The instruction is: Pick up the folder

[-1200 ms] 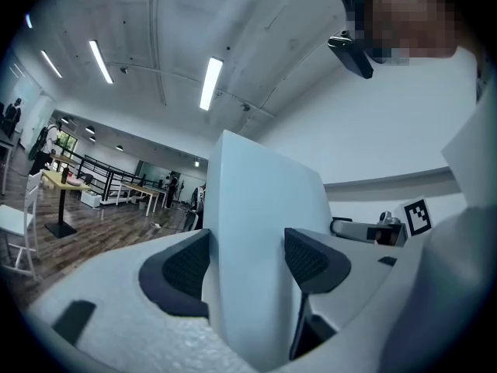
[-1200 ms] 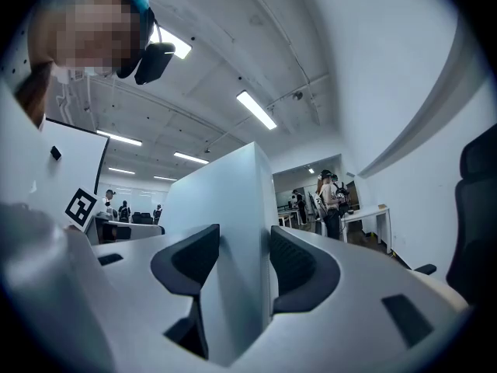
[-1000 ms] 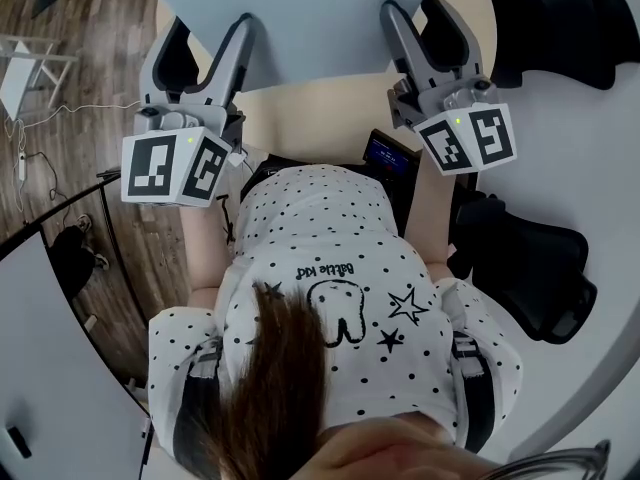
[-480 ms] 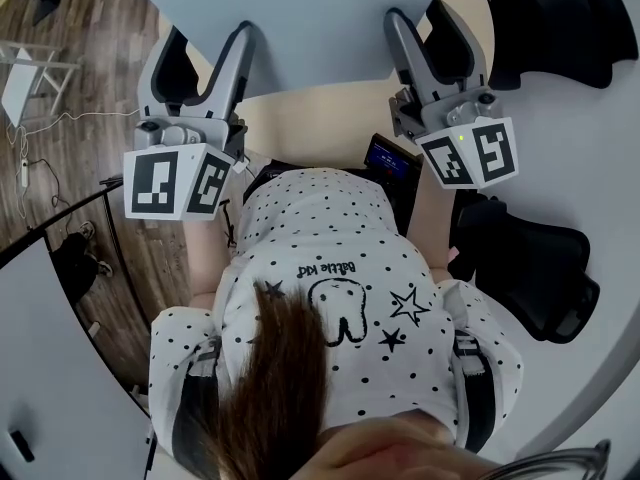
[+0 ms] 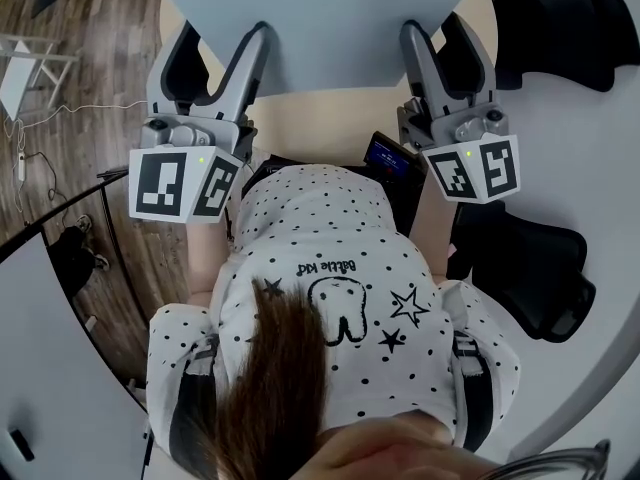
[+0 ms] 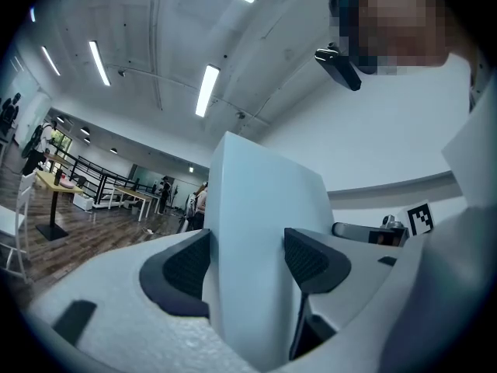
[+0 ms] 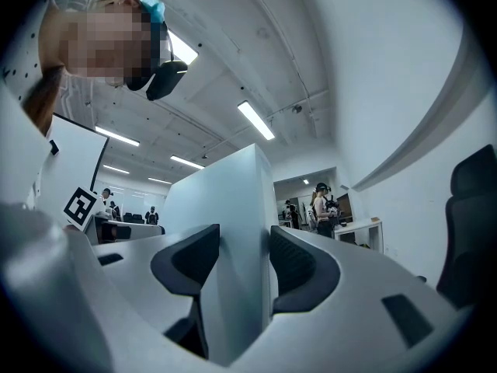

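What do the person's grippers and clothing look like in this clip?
Left gripper and right gripper: light grey curved jaws with black textured pads, each carrying a white cube with black square markers and a small green light. Short-sleeved white top with black dots.

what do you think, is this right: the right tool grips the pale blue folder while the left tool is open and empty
Not quite. The left tool also grips the pale blue folder, as the left gripper view shows. The right tool does grip it.
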Available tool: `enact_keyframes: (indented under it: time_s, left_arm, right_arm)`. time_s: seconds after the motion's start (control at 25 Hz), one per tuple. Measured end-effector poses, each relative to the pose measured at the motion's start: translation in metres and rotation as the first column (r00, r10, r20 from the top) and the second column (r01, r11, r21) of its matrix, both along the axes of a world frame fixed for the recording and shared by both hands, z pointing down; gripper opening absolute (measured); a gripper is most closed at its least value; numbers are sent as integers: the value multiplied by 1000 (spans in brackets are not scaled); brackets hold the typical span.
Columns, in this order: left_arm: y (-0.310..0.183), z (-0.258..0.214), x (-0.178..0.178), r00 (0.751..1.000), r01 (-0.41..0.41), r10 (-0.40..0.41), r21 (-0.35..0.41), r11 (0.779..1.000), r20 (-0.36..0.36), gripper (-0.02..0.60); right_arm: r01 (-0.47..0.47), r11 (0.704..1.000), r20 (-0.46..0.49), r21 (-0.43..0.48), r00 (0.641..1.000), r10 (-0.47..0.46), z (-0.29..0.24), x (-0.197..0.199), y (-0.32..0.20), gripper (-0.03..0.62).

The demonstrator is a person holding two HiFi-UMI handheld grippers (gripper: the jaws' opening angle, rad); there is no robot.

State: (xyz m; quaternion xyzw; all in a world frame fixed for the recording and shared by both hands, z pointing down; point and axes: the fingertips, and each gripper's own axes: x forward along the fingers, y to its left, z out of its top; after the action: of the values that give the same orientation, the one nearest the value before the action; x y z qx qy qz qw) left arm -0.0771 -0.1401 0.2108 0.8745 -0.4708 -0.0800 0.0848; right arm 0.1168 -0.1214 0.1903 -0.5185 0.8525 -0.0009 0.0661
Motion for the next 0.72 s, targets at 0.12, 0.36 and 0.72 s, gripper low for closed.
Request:
enact_keyframes:
  time_s: [0.12, 0.36, 0.72]
  left_arm:
    - [0, 1, 0, 1000, -1, 1, -7, 1000, -4, 299]
    - [-2, 0, -1, 1000, -3, 3, -10, 1000, -14, 299]
    - [-2, 4, 0, 1000, -1, 1, -24, 1000, -23, 299]
  right_arm:
    - [-1, 1000, 2, 0, 1000, 1, -1, 0, 0, 209]
    - [-7, 1000, 0, -4, 1000, 7, -1, -1, -1, 209]
    - [-8, 1000, -3, -16, 1000, 8, 3, 0, -2, 209]
